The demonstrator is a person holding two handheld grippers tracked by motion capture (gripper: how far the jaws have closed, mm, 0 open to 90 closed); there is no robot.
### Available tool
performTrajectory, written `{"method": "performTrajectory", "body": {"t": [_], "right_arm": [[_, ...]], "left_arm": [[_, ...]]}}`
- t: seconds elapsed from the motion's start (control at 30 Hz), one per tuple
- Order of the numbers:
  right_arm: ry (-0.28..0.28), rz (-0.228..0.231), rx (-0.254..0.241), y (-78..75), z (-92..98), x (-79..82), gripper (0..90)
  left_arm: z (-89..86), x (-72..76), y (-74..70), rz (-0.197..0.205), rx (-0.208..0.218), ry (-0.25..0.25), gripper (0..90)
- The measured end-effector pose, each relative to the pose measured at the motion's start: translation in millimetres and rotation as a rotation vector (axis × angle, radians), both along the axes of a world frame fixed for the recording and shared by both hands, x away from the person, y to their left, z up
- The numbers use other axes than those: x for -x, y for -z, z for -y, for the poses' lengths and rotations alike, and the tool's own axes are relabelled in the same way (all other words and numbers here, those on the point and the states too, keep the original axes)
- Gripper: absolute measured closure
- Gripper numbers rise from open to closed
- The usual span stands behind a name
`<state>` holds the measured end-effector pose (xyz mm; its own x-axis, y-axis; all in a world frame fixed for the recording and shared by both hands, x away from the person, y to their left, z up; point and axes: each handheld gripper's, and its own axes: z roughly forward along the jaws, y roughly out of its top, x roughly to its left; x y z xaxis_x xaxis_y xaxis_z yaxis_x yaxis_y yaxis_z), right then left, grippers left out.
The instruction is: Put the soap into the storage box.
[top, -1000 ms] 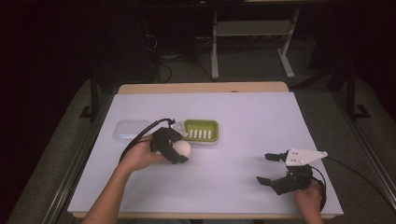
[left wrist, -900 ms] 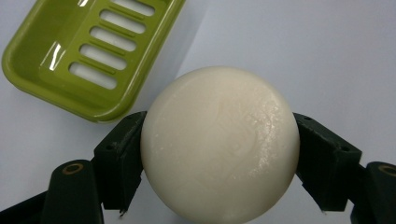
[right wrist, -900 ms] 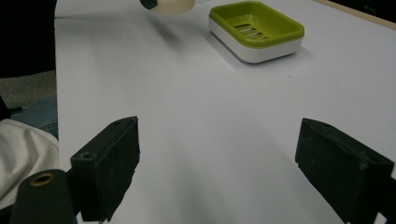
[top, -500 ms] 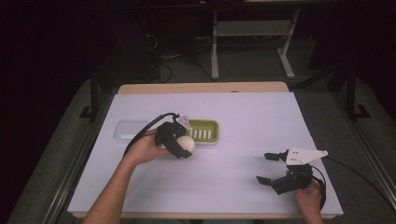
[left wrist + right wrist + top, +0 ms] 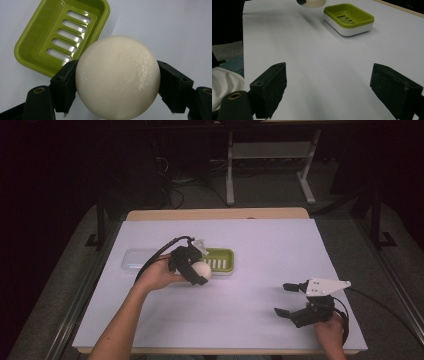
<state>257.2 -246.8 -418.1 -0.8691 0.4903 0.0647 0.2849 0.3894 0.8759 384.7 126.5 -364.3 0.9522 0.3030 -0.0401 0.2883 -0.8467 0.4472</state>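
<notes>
Fingers of left gripper (image 5: 196, 274) clamp the soap (image 5: 117, 77), now shifted closer to the green dish (image 5: 220, 259). Right gripper (image 5: 290, 299) unmoved, fingers spread wide.

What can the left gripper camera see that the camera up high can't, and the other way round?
Left gripper view alone: the five slots in the green soap dish, seen close, and the fine marks on the round white soap clamped between that gripper's two black jaws.

High view alone: the right gripper with its jaws spread apart near the table's front edge, a clear lid left of the dish, both forearms, and the floor beyond the table.

Both: the soap, the dish and the left gripper.
</notes>
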Motion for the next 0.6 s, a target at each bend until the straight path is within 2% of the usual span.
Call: {"method": "performTrajectory", "body": {"t": [0.23,0.5,0.6], "right_arm": [[0.008,0.007,0.018,-2.3,-2.5,1.1,13.0],[0.015,0.004,0.013,-2.0,0.1,0.2,13.0],[0.020,0.004,0.006,-1.8,1.7,-0.2,13.0]], "left_arm": [[7.7,-7.5,-6.7,0.010,-0.013,0.013,24.8],[15.9,-15.3,-13.6,0.011,-0.024,0.018,24.8],[19.3,-17.8,-16.0,0.017,-0.016,0.019,24.8]]}}
